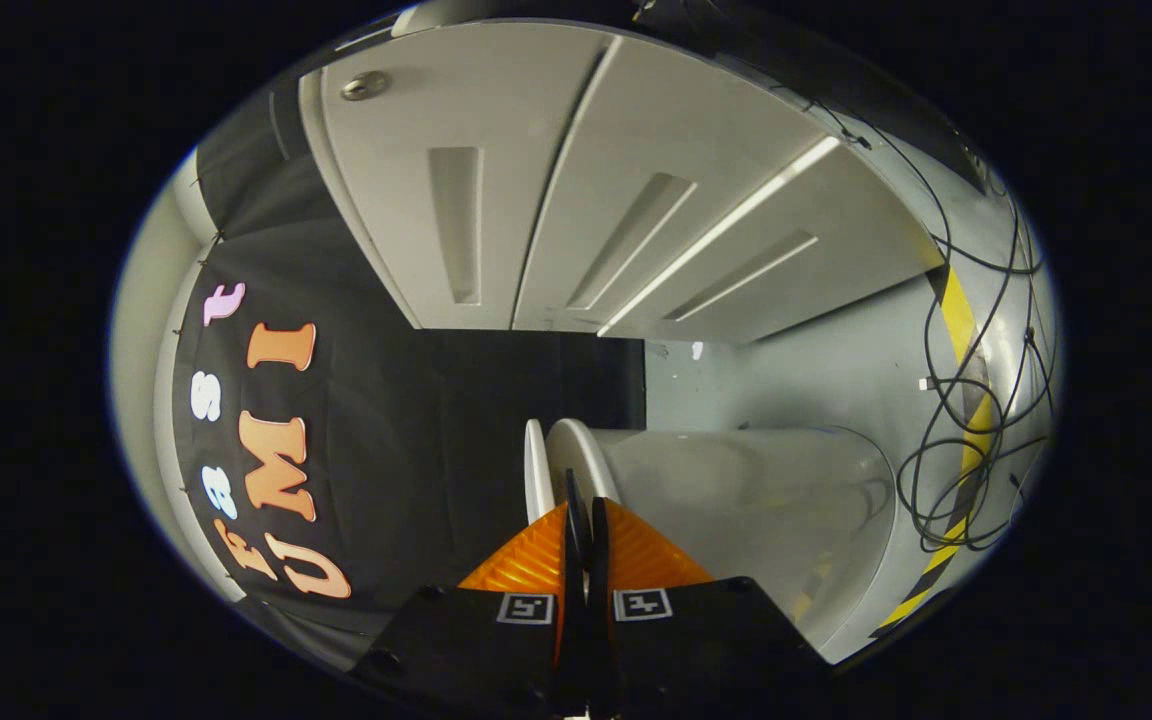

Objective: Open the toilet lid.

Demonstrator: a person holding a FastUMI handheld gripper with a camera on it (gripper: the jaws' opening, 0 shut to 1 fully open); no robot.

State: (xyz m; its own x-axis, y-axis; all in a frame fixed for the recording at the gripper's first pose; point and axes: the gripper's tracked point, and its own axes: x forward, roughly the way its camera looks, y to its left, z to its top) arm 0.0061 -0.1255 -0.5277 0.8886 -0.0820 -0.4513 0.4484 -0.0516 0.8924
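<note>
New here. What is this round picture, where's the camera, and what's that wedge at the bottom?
There is no robot arm here. A person holds a two-finger claw in one hand, and a fisheye camera riding on it looks forward along the fingers, hence the round, bent picture. The wedge is those two fingers, drawn together with barely a slit between them.

Just beyond their tips is a white toilet, seen sideways. Two thin white rims, seemingly the toilet lid and seat, stand at the fingertips. I cannot tell whether the fingers pinch either one.

Further off are white cabinet doors, loose black cables and a yellow-and-black striped strip.
</note>
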